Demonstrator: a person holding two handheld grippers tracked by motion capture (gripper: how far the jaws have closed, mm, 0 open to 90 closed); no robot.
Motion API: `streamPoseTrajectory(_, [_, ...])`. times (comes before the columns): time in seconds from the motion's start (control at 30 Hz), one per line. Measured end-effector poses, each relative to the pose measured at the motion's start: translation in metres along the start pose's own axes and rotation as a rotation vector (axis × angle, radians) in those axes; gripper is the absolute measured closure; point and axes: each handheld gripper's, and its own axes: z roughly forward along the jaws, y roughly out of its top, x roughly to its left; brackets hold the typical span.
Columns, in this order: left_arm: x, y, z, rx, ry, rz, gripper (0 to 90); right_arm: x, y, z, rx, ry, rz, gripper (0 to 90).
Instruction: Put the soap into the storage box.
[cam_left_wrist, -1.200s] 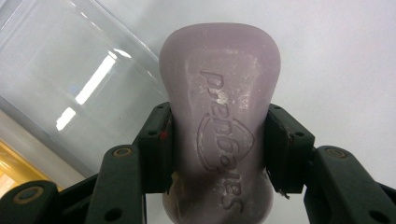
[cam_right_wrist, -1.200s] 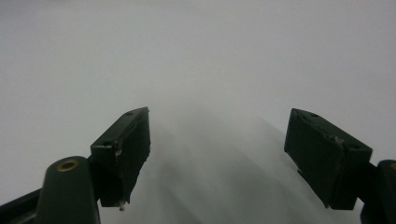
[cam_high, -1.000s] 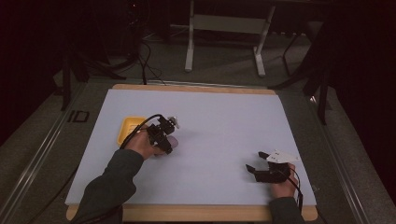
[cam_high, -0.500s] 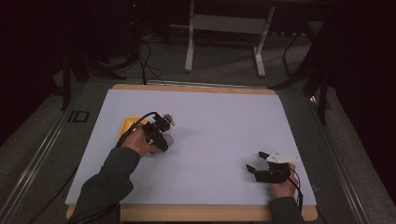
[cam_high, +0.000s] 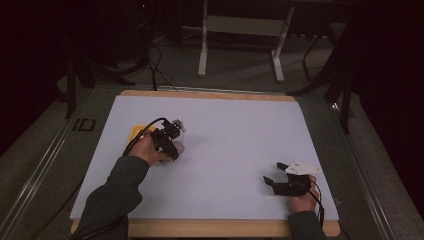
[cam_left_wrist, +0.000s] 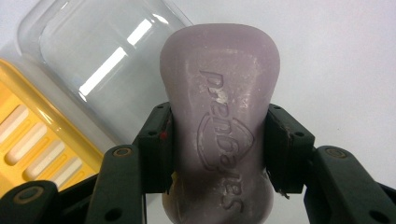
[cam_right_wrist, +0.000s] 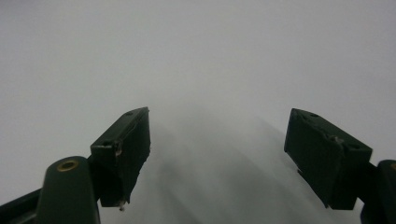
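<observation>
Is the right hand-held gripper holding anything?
No, the right hand-held gripper has its jaws spread apart over the bare white table, nothing between them.

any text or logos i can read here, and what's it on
"prengales": my best reading of the embossed word, seen upside down, on the purple soap bar in the left gripper; letters uncertain.
Small embossed shield logo above it: no readable text.
Yellow soap dish and clear lid: no text.
</observation>
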Motion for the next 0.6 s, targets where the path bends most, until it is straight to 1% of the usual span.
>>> streamPoseTrajectory(0.27, [0.008, -0.003, -0.002, -0.002, 0.012, -0.032, 50.0, 0.000, 0.000, 0.000, 0.000, 0.000, 0.001, 22.1])
streamPoseTrajectory(0.33, [0.010, -0.004, -0.003, -0.003, 0.019, -0.033, 50.0, 0.000, 0.000, 0.000, 0.000, 0.000, 0.000, 22.1])
streamPoseTrajectory(0.37, [0.010, -0.004, -0.004, -0.004, 0.029, -0.038, 50.0, 0.000, 0.000, 0.000, 0.000, 0.000, 0.000, 22.1])
streamPoseTrajectory(0.47, [0.014, -0.006, -0.007, -0.013, 0.029, -0.050, 50.0, 0.000, 0.000, 0.000, 0.000, 0.000, 0.000, 22.1])
streamPoseTrajectory(0.57, [0.018, -0.008, -0.011, -0.017, 0.041, -0.056, 50.0, 0.000, 0.000, 0.000, 0.001, 0.000, 0.000, 22.1])
streamPoseTrajectory(0.6, [0.019, -0.008, -0.012, -0.018, 0.043, -0.064, 50.0, 0.000, 0.000, 0.000, 0.002, 0.001, -0.001, 22.1])
